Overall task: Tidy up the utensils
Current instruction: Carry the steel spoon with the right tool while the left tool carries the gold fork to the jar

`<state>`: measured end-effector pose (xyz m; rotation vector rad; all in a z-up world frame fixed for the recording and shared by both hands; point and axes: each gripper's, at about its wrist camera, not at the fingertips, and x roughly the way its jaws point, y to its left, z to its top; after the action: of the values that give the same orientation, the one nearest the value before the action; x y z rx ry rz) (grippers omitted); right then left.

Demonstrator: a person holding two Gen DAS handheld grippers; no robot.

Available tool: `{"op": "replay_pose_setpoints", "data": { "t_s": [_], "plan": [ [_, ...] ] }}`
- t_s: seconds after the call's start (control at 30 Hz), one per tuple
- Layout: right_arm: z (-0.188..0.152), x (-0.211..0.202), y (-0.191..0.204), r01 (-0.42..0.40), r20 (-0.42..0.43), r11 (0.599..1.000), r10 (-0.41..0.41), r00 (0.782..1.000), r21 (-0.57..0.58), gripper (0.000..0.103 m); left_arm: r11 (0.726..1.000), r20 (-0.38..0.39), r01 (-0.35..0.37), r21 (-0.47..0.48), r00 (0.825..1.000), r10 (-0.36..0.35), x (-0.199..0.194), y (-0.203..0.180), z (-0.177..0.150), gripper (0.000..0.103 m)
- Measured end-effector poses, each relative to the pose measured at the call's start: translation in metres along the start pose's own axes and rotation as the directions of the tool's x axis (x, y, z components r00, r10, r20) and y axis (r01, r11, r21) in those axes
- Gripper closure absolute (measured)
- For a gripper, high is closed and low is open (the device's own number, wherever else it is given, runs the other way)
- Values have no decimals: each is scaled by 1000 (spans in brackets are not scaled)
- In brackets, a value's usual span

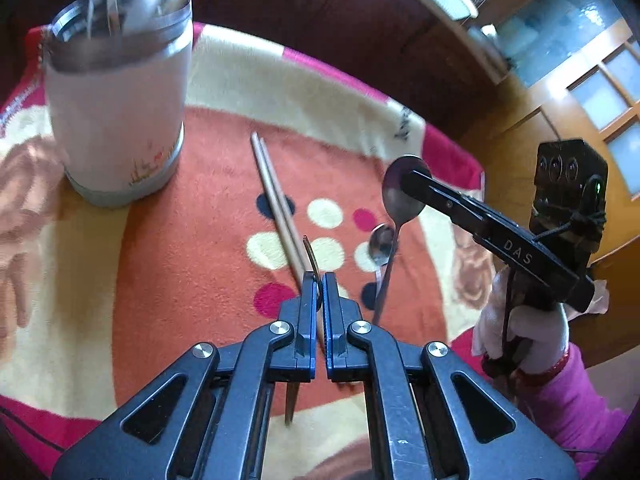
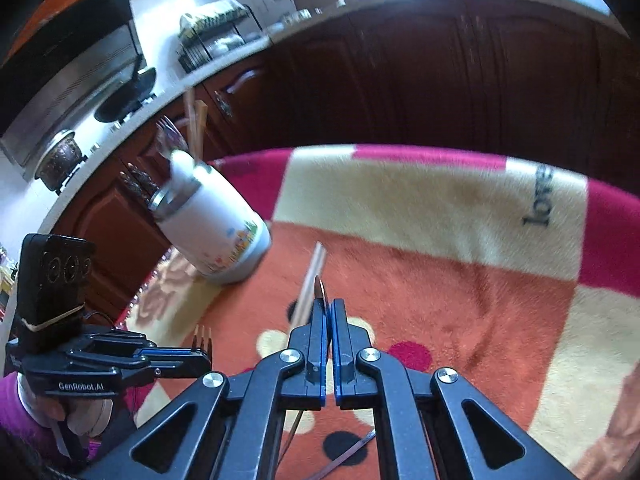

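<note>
In the left wrist view my left gripper is shut on a metal fork, seen edge-on, held above the blanket. The right wrist view shows that fork's tines sticking out of the left gripper. My right gripper is shut on a spoon near its bowl, with the handle hanging down. From its own camera the right gripper shows that spoon edge-on. A second spoon and a pair of chopsticks lie on the blanket. A white utensil cup stands at the far left.
The patterned orange and cream blanket covers the table. The white cup holds several utensils and chopsticks. Dark wooden cabinets and a kitchen counter run behind the table. A gloved hand in a pink sleeve holds the right gripper.
</note>
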<state>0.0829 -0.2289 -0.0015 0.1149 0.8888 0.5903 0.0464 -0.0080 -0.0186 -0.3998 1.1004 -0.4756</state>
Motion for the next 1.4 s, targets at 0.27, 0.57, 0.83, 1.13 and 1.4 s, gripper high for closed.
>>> {"op": "replay_pose_setpoints", "data": {
  "t_s": [0.27, 0.57, 0.83, 1.13, 1.4],
  "plan": [
    [14, -46, 32, 31, 87, 997, -25, 996, -73, 101, 999, 106, 16, 30, 994, -19, -42, -15, 4, 102],
    [41, -67, 77, 27, 153, 990, -5, 988, -137, 101, 999, 243, -25, 45, 970, 13, -108, -14, 28, 102],
    [80, -68, 120, 20, 220, 983, 21, 975, -182, 101, 987, 325, -156, 35, 936, 136, -144, 0, 61, 102],
    [115, -44, 150, 29, 243, 974, 27, 970, -223, 101, 972, 368, -233, 41, 908, 202, -150, 13, 93, 102],
    [145, -28, 165, 42, 279, 963, 35, 960, -267, 101, 976, 402, -215, 22, 896, 188, -150, 28, 127, 102]
  ]
}}
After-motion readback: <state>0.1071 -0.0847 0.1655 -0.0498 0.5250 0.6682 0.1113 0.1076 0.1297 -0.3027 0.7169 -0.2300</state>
